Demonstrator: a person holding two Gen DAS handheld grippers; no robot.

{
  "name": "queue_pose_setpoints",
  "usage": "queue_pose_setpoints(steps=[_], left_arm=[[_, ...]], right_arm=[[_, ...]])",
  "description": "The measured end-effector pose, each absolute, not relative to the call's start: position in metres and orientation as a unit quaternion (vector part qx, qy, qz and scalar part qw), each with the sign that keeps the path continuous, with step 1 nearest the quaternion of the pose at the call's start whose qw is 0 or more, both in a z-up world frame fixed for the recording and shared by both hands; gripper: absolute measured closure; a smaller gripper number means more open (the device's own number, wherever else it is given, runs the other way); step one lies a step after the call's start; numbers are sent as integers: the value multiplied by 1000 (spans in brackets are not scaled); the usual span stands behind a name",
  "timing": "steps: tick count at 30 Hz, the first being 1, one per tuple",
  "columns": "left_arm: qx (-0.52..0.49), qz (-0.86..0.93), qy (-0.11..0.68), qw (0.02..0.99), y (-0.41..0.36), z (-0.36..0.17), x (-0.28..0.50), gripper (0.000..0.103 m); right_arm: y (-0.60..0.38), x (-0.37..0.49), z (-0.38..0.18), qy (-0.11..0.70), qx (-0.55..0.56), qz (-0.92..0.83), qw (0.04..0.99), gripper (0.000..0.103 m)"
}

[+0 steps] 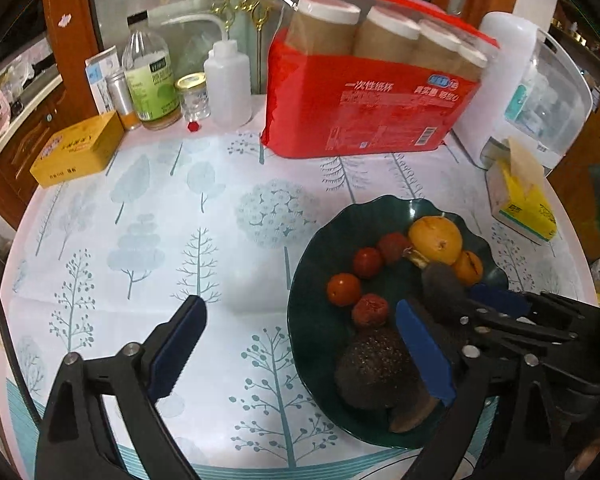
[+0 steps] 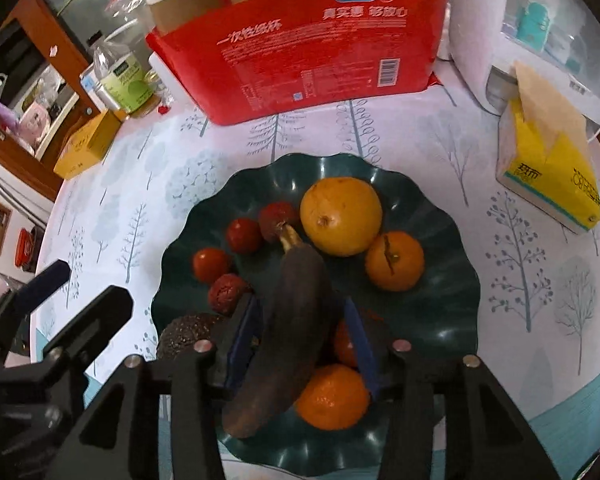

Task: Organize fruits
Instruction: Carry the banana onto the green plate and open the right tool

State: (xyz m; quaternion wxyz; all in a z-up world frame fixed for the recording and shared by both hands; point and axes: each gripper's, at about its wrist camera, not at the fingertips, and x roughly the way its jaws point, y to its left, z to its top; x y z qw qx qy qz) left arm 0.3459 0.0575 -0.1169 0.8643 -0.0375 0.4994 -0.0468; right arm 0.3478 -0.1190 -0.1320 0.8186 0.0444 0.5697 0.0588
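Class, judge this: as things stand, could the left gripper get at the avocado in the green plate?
Probably yes: the left gripper is open, the avocado lies just by its right finger, uncovered, though the right gripper crowds in beside it.

Fruits (image 2: 341, 216) in plate (image 2: 440, 316) on table (image 1: 140, 240), cup pack (image 1: 372, 120) behind, tissue box (image 2: 548, 184) right of plate

At twelve o'clock the paper-cup pack (image 2: 300, 52) is cropped; the banana (image 2: 288, 336) hides a small orange fruit (image 2: 342, 344) — kind unclear.
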Motion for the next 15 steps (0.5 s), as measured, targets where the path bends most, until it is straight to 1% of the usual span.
queue_pose_setpoints(steps=[7, 15], left_arm=[[-29, -39, 507, 860, 56, -120, 346, 5], [-20, -38, 502, 864, 54, -99, 331, 5]], right_arm=[[-126, 345, -122, 542, 57, 52, 837, 54], [-123, 328, -103, 517, 41, 45, 854, 54]])
